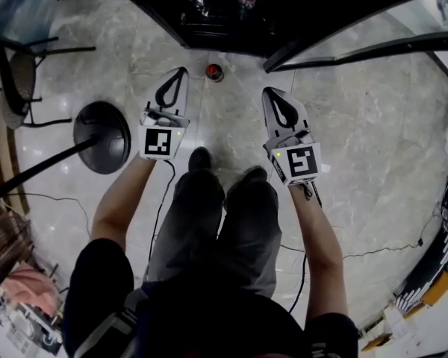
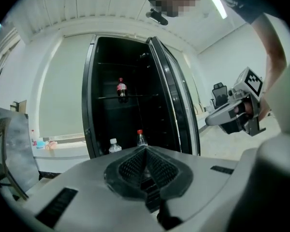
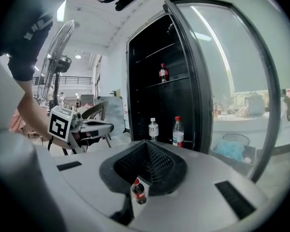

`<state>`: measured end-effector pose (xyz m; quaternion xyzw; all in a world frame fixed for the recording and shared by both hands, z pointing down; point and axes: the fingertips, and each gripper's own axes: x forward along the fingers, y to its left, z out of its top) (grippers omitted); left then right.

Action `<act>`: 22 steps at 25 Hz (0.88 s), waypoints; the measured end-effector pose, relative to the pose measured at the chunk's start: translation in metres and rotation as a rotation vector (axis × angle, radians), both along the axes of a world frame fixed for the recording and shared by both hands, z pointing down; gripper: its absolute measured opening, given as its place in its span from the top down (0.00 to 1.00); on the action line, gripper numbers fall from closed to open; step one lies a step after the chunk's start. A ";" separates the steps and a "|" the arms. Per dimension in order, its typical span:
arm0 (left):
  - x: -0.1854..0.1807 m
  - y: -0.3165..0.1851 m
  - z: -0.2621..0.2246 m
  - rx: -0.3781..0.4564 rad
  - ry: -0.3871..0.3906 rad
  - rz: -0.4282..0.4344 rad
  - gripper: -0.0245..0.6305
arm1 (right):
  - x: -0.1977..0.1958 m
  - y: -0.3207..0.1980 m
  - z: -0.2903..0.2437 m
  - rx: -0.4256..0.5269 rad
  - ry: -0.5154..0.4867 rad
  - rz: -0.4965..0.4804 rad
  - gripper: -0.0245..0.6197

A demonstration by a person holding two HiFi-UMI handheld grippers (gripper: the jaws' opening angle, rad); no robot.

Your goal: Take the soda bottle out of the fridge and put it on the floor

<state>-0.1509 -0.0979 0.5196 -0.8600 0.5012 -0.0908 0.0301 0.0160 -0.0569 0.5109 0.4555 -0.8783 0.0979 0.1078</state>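
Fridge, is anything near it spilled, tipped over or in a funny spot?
One soda bottle stands on the floor in front of the fridge, an odd spot for a drink. It is upright with its red cap on, and no puddle shows around it. The fridge door hangs open.

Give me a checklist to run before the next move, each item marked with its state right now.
1. Soda bottle out of the fridge, upright on the floor: ok.
2. Left tool empty, jaws together: ok.
3. Right tool empty, jaws together: ok.
4. Both tools clear of the soda bottle, one on each side of it: ok.
5. Fridge door shut: not ok, it stands wide open.
6. No soda left in the fridge: not ok, a second soda bottle stands on an upper shelf.
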 end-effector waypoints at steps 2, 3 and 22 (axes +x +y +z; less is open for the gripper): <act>0.001 0.004 -0.035 0.006 0.002 -0.001 0.93 | -0.001 0.004 -0.030 0.007 0.007 0.008 0.93; 0.000 0.006 -0.051 0.000 0.007 -0.007 0.93 | -0.002 0.006 -0.046 0.011 0.010 0.011 0.93; 0.022 0.048 -0.360 -0.013 0.068 -0.022 0.93 | 0.022 0.038 -0.337 0.021 -0.042 0.149 0.93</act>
